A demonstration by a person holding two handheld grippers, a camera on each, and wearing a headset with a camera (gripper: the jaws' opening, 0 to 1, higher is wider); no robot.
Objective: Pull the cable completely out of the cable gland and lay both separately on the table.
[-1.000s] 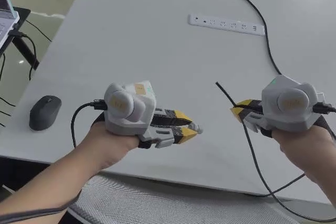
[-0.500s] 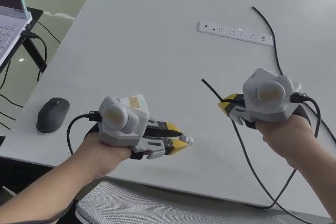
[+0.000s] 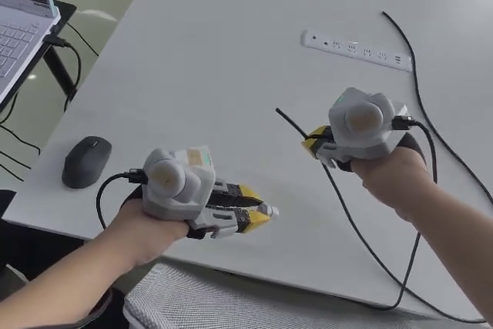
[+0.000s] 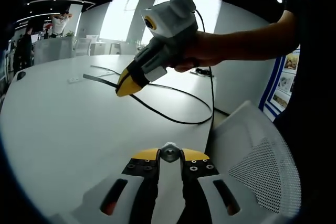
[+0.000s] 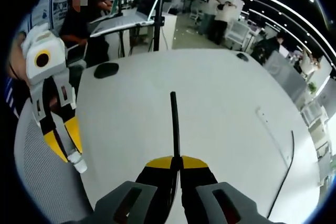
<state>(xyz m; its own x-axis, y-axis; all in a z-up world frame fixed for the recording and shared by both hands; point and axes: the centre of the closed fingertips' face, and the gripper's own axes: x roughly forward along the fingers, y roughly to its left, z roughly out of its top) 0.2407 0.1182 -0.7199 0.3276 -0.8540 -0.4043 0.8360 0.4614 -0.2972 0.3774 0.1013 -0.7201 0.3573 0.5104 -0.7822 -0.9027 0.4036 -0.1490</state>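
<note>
The left hand-held gripper pinches the half-hidden cable gland, bottom centre; the right hand-held gripper pinches the cable.

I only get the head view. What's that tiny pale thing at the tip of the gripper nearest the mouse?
Observer: The left gripper view shows a round cable gland pinched by the left gripper.
Operator: And the other gripper?
Observer: The right gripper view shows the right gripper shut on the black cable, its free end poking ahead.
Operator: Is the cable through the gland?
Observer: No; the left gripper view shows its end bare, apart from the gland.
</note>
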